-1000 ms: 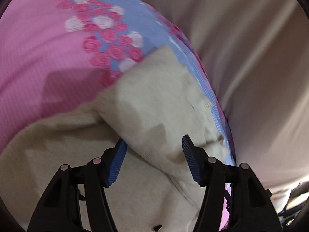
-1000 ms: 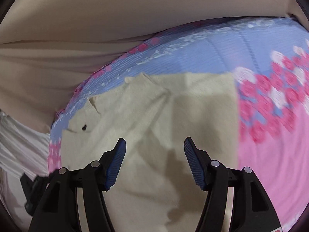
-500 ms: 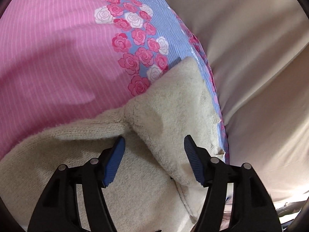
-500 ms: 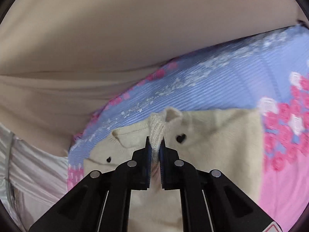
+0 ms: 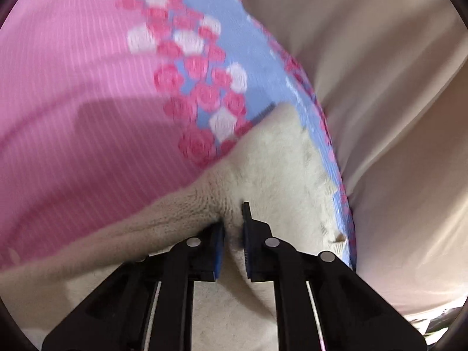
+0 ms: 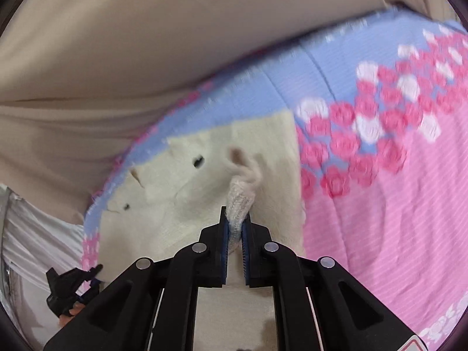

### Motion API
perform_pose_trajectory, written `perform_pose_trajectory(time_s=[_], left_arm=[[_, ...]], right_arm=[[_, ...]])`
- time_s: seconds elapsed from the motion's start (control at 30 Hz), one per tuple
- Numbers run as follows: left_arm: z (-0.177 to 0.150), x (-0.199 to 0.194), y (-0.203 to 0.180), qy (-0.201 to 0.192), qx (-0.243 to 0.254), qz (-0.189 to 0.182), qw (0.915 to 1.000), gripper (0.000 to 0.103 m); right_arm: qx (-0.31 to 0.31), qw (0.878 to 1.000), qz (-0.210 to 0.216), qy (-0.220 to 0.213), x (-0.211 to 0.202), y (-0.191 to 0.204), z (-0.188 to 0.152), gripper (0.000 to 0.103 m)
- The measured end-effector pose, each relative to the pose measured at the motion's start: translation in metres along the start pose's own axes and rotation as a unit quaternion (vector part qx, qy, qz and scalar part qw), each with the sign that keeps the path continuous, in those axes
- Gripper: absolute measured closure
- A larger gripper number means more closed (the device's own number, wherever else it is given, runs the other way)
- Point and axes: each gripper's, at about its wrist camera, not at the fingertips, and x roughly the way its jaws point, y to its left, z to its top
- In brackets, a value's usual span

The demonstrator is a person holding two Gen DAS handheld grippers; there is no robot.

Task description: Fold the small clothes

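A small cream knit sweater lies on a pink and blue flowered bedspread. My left gripper is shut on a fold of the sweater near its edge. In the right wrist view the sweater shows small black heart marks. My right gripper is shut on a ribbed cuff or hem of the sweater and holds it lifted. The left gripper's black fingers show at the sweater's lower left corner in the right wrist view.
The bedspread has a band of pink and white roses. Beige cloth lies beyond the bedspread's edge and also shows in the right wrist view. White pleated fabric is at the far left.
My left gripper has closed on a fold of the sweater; it was open half a second ago. My right gripper closed on the ribbed edge earlier and has lifted it a little.
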Motion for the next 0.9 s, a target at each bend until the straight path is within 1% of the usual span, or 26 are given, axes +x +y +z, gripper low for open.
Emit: perform_pose_trajectory(time_s=[0.1,0.13,0.17,0.2,0.23,0.27,0.3,0.33,0.4,0.43,0.47,0.5,0.53,0.57,0.6,0.63,0.67,0.7,0.77,0.83,0.87,0.9], left_arm=[[-0.002,0.011,0.006,0.018,0.007,0.027,0.9995,0.093],[-0.004,0.017,0.01,0.026,0.009,0.035,0.999,0.093],[-0.006,0.02,0.012,0.027,0.011,0.036,0.9989,0.091],[-0.008,0.019,0.012,0.02,0.017,0.036,0.999,0.091],[-0.009,0.02,0.01,0.017,0.026,0.04,0.9987,0.09],[-0.01,0.019,0.007,0.017,0.034,0.044,0.9983,0.087],[-0.011,0.018,0.005,0.019,0.04,0.047,0.9979,0.085],[-0.012,0.015,0.003,0.021,0.043,0.047,0.9977,0.083],[-0.012,0.008,0.002,0.021,0.046,0.04,0.9979,0.071],[-0.013,0.005,0.002,0.019,0.052,0.041,0.9976,0.067],[-0.013,0.005,0.002,0.017,0.058,0.047,0.9971,0.066],[-0.014,0.006,0.003,0.016,0.062,0.052,0.9966,0.066],[-0.014,0.007,0.005,0.013,0.061,0.055,0.9966,0.066],[-0.014,0.007,0.006,0.009,0.055,0.053,0.9971,0.068],[-0.013,0.005,0.007,-0.001,0.047,0.05,0.9977,0.069],[-0.011,0.001,0.008,-0.018,0.039,0.042,0.9982,0.071],[-0.01,-0.004,0.008,-0.032,0.036,0.038,0.9981,0.075],[-0.008,-0.006,0.008,-0.044,0.033,0.036,0.9978,0.077],[-0.003,-0.005,0.009,-0.044,0.029,0.038,0.9979,0.079],[0.001,-0.001,0.014,-0.041,0.031,0.047,0.9975,0.081],[0.003,0.0,0.016,-0.043,0.032,0.05,0.9973,0.083],[0.004,0.001,0.019,-0.048,0.03,0.052,0.997,0.083]], right_arm=[[0.009,0.998,-0.042,0.048,0.02,-0.029,-0.014,0.096],[0.025,0.997,-0.039,0.06,0.026,-0.04,-0.021,0.095],[0.048,0.997,-0.018,0.06,0.026,-0.049,-0.026,0.095],[0.07,0.996,-0.003,0.058,0.023,-0.055,-0.028,0.094],[0.084,0.995,-0.001,0.054,0.019,-0.057,-0.027,0.082],[0.083,0.995,-0.015,0.051,0.014,-0.056,-0.026,0.063],[0.077,0.996,-0.03,0.046,0.009,-0.053,-0.023,0.058],[0.069,0.997,-0.028,0.037,0.002,-0.051,-0.019,0.056],[0.067,0.997,-0.01,0.022,-0.011,-0.048,-0.008,0.051],[0.064,0.998,-0.004,0.012,-0.015,-0.043,-0.001,0.044],[0.057,0.998,0.002,0.009,-0.015,-0.04,0.006,0.041],[0.046,0.999,0.007,0.011,-0.012,-0.035,0.013,0.034],[0.033,0.999,0.007,0.022,-0.004,-0.028,0.019,0.03],[0.021,0.999,0.006,0.037,0.009,-0.021,0.022,0.03],[0.007,0.999,0.001,0.049,0.019,-0.015,0.025,0.03],[-0.015,0.998,-0.002,0.063,0.035,-0.007,0.025,0.04],[-0.034,0.996,-0.009,0.081,0.049,0.0,0.025,0.082],[-0.04,0.995,-0.014,0.091,0.055,0.006,0.024,0.095],[-0.035,0.997,0.035,0.055,0.041,0.021,0.03,0.094],[-0.043,0.996,0.076,0.01,0.019,0.039,0.038,0.094],[-0.046,0.995,0.085,-0.004,0.014,0.042,0.04,0.094],[-0.053,0.996,0.075,-0.008,0.018,0.043,0.042,0.094]])
